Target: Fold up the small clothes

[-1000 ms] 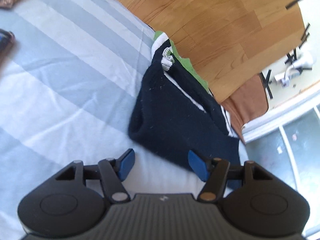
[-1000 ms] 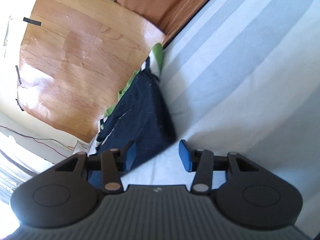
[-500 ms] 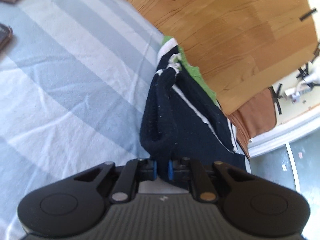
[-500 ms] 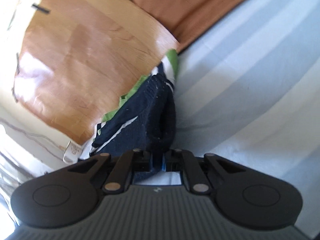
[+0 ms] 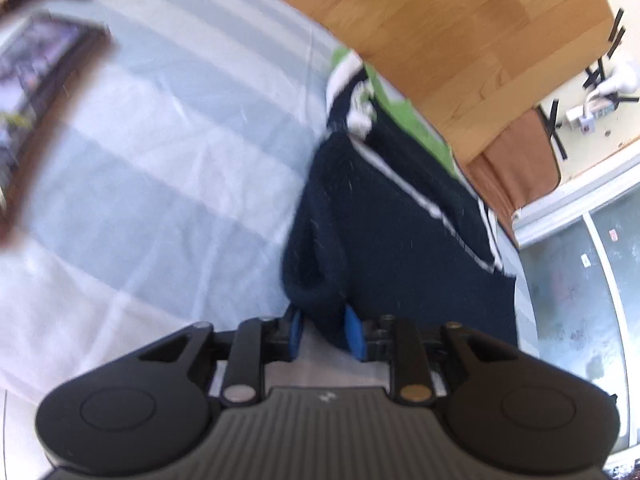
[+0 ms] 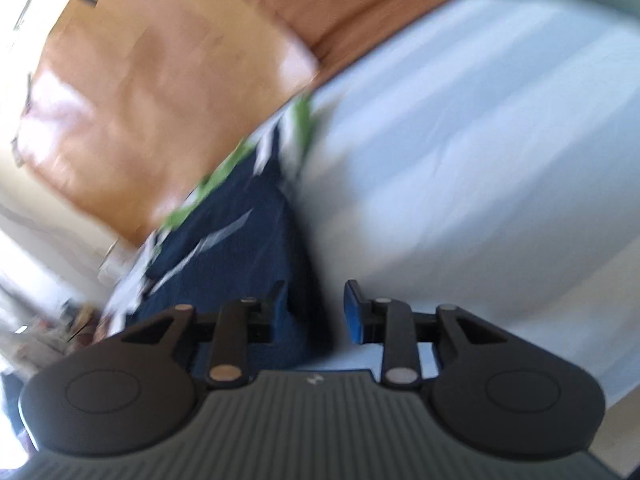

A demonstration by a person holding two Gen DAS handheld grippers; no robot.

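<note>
Navy shorts (image 5: 400, 236) are lying along the striped bed's (image 5: 168, 168) edge, near hem bunching between the left gripper (image 5: 323, 330) pads, whose jaws have just been easing apart — loosening, probably to lay the fold. Right gripper (image 6: 314, 308) is parting too, cloth beside one pad, unpinched. Beyond — wooden floor (image 5: 440, 28).

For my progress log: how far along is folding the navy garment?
Done: the navy garment lies doubled over on the striped sheet. In hand: both tools have just been opening, the left tool with the fold between its jaws, the right tool half over the cloth. Left: pulling away, perhaps another fold.
</note>
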